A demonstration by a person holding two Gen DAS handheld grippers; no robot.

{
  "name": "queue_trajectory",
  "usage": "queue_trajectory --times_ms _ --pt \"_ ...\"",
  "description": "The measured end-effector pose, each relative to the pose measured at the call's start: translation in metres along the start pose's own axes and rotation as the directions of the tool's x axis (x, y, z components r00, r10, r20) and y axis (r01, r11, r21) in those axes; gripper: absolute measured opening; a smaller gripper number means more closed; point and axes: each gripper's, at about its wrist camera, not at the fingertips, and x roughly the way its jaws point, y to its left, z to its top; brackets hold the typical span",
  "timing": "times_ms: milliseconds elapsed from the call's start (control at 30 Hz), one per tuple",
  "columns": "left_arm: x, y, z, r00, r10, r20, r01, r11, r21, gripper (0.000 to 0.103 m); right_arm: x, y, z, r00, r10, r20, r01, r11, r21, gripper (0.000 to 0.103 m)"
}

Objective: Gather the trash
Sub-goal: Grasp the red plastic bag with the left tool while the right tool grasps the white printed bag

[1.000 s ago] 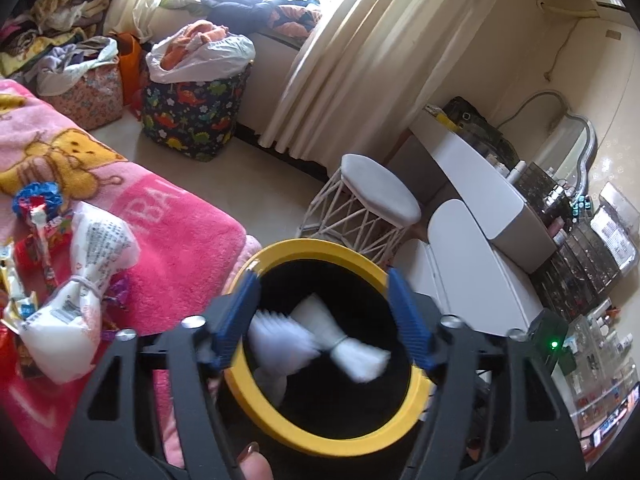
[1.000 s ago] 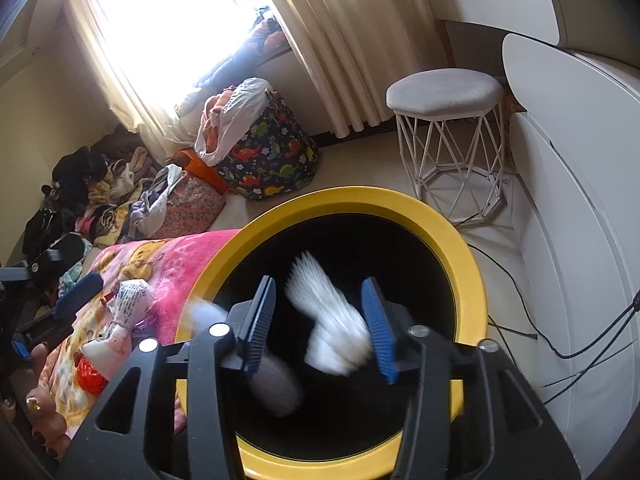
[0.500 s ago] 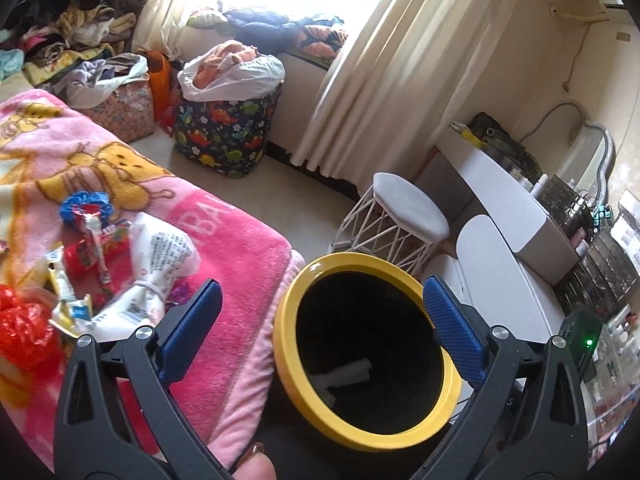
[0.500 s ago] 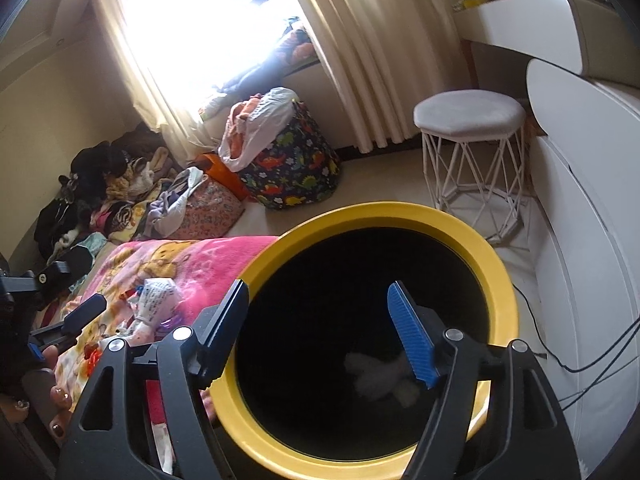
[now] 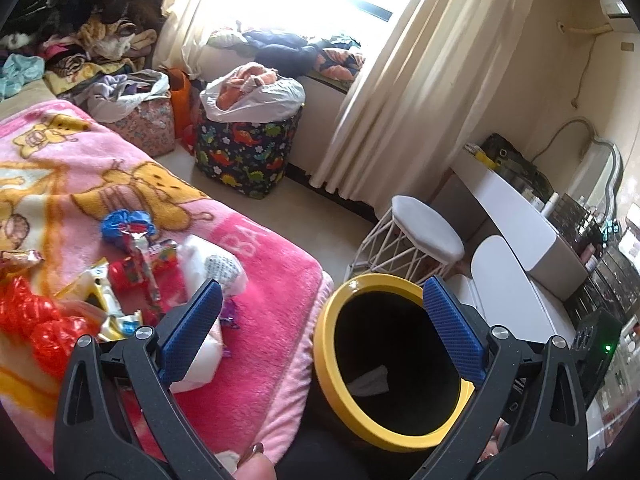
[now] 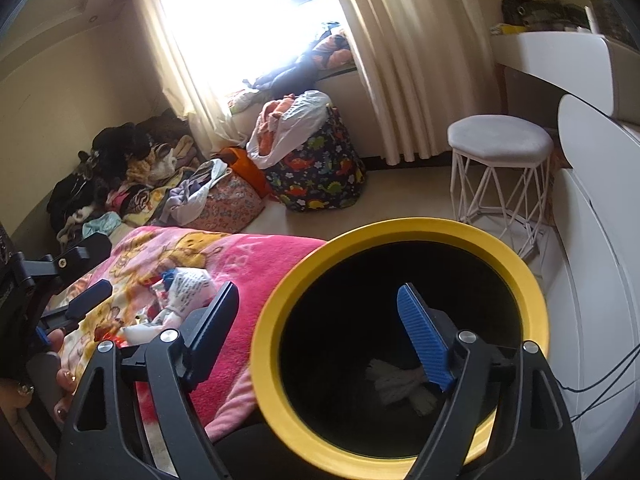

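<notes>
Left wrist view: both grippers' fingers (image 5: 192, 330) spread, nothing between, right gripper (image 6: 320, 338) just widened above yellow-rimmed bin (image 5: 340, 392); next, pinching white packet (image 5: 212, 268) on pink blanket (image 5: 276, 264).

The bin (image 6: 400, 240) has a smooth, glossy yellow plastic rim, and the blanket (image 5: 276, 280) beside it is fluffy pink fleece. Crinkly, shiny foil and plastic wrappers (image 5: 132, 240) lie on it. The stool (image 6: 500, 140) pairs a matt cloth seat with white wire legs.

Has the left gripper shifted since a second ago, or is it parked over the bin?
Yes. The left gripper, open and empty, has swung off the yellow-rimmed bin toward the pink blanket.
</notes>
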Motion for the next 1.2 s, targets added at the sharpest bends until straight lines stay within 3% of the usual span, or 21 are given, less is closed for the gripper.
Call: queue_trajectory --times_ms 600,1200 --pt "-0.035 0.045 0.009 0.994 0.059 0.089 -0.053 0.996 -0.067 0.092 0.007 0.064 -0.012 0.995 0.094 -0.041 -0.098 0.986 -0.134 0.083" --pt "-0.062 0.095 0.008 0.981 0.151 0.119 -0.134 0.981 -0.14 0.092 0.022 0.123 -0.023 0.975 0.197 -0.104 -0.216 0.948 -0.233 0.089"
